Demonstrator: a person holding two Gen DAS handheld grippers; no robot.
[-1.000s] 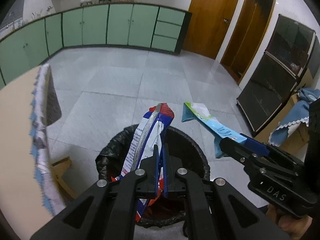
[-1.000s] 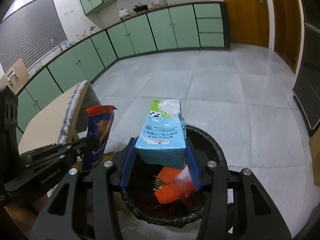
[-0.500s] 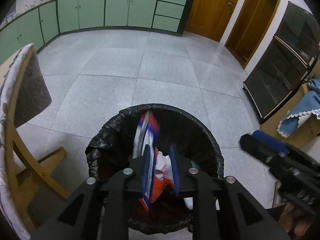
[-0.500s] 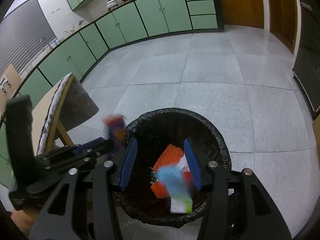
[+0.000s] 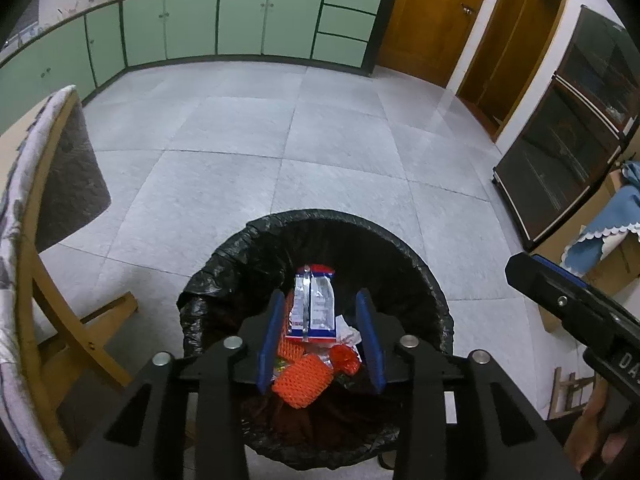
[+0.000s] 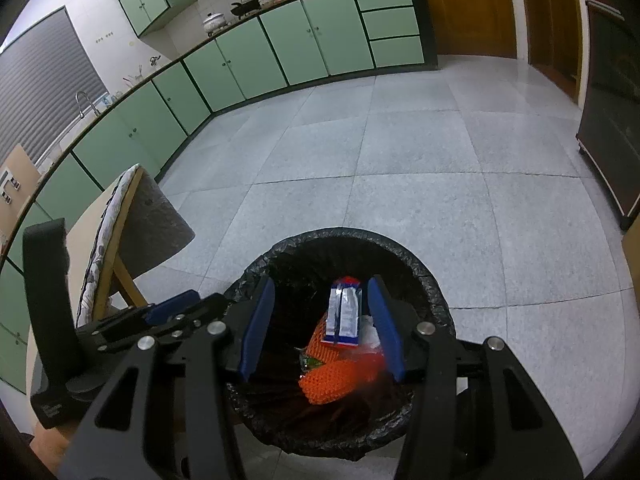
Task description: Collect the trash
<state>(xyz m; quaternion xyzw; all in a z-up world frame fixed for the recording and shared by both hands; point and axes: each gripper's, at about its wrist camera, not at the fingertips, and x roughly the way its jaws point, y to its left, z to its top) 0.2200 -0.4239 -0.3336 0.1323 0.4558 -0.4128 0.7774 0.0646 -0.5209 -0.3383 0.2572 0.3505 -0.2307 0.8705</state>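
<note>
Grey floor; snack packet (image 5: 312, 306) now lies in bin (image 5: 240, 240), both hand-held grippers spread, left (image 5: 320, 334) opening.

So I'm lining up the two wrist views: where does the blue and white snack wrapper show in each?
Left wrist: the snack wrapper lies in the bin, lower centre, between the left gripper's fingers.
Right wrist: the wrapper lies lower centre, nearer the right-hand finger.
Shared landmark: the orange foam net just below it.
</note>
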